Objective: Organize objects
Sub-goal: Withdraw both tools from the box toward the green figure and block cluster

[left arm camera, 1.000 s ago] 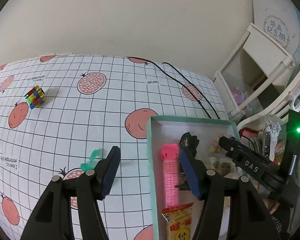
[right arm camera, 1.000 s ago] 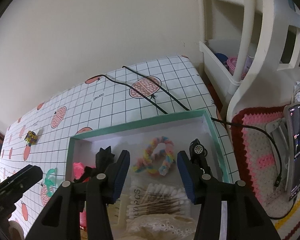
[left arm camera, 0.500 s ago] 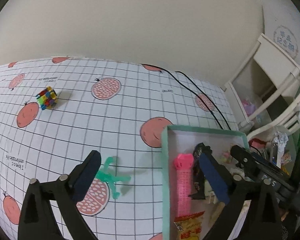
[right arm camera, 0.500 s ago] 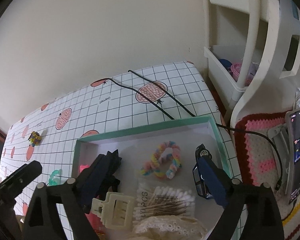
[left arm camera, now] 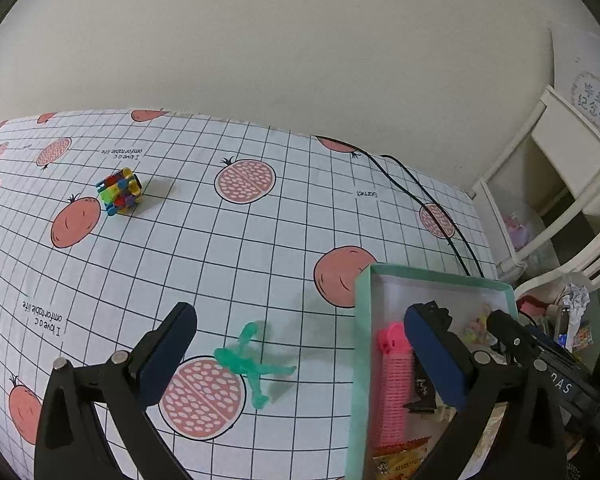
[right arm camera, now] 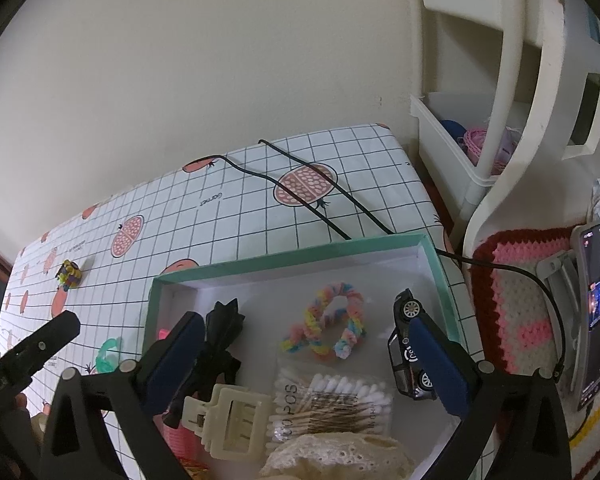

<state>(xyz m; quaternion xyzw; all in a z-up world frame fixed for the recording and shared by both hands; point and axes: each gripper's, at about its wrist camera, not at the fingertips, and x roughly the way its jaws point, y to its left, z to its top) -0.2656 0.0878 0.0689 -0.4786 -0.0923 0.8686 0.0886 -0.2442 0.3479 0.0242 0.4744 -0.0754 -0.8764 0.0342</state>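
Note:
My left gripper (left arm camera: 300, 354) is open and empty above a green toy figure (left arm camera: 252, 364) that lies on the fruit-print cloth (left arm camera: 220, 240). A multicoloured cube (left arm camera: 120, 191) sits far left; it also shows in the right wrist view (right arm camera: 69, 275). The teal-rimmed box (right arm camera: 292, 254) holds a pink comb (left arm camera: 394, 384), a black clip (right arm camera: 220, 332), a rainbow scrunchie (right arm camera: 332, 326), a black toy car (right arm camera: 410, 344), cotton swabs (right arm camera: 332, 404) and a cream claw clip (right arm camera: 228, 420). My right gripper (right arm camera: 308, 364) is open and empty above the box.
A black cable (right arm camera: 320, 200) runs across the cloth to the right. A white shelf unit (right arm camera: 500, 120) stands at the right, with a crocheted mat (right arm camera: 520, 300) and a phone (right arm camera: 596, 312) on a stand. A snack packet (left arm camera: 400, 456) lies in the box.
Both grippers have opened wide and pulled back a little. The green figure, earlier hidden by the left finger, now lies in full view between the left fingers.

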